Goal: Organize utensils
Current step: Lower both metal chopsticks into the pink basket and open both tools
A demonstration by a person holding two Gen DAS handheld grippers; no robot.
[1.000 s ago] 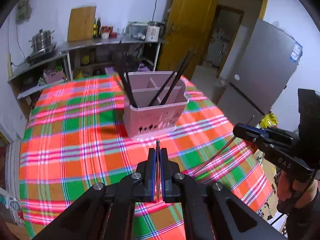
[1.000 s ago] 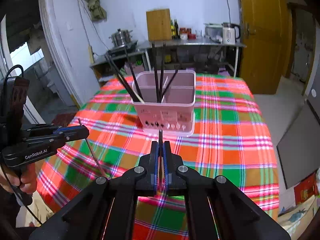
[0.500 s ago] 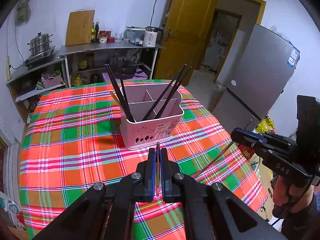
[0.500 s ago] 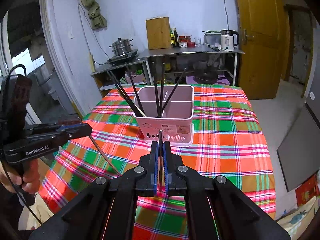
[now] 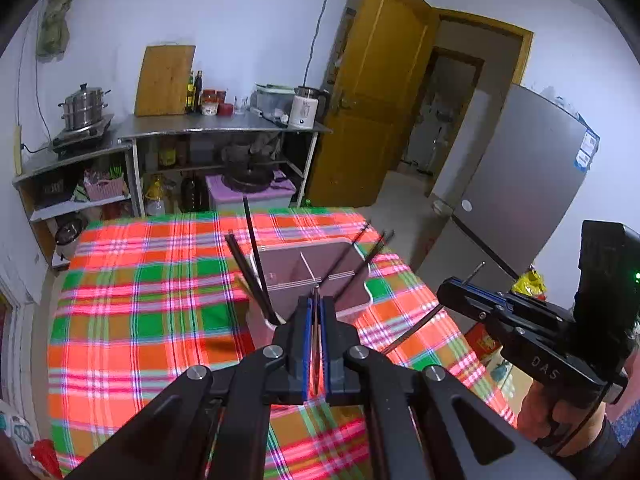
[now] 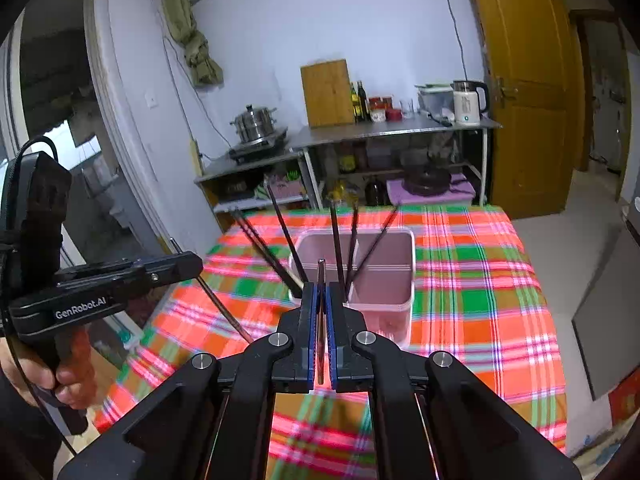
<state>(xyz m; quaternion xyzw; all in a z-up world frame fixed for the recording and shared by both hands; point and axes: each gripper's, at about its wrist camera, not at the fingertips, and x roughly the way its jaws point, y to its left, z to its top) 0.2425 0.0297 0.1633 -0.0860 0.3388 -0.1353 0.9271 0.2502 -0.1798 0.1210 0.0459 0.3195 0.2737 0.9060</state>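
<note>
left wrist: plaid tablecloth (image 5: 152,320), kitchen shelves (image 5: 224,130)

Both wrist views look down from opposite table (image 5: 132,320) corners, sharing the pink caddy (image 6: 394,280).

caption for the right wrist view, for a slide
Right gripper shut on a chopstick, facing the pink utensil holder.

Walls: were plain white (image 5: 248,12).
Door: a yellow-brown wooden door (image 6: 528,80) stood open.
Shelving: a steel kitchen rack (image 6: 392,130) lined the wall.
Fridge: a grey refrigerator (image 5: 520,192) stood beside it.
</note>
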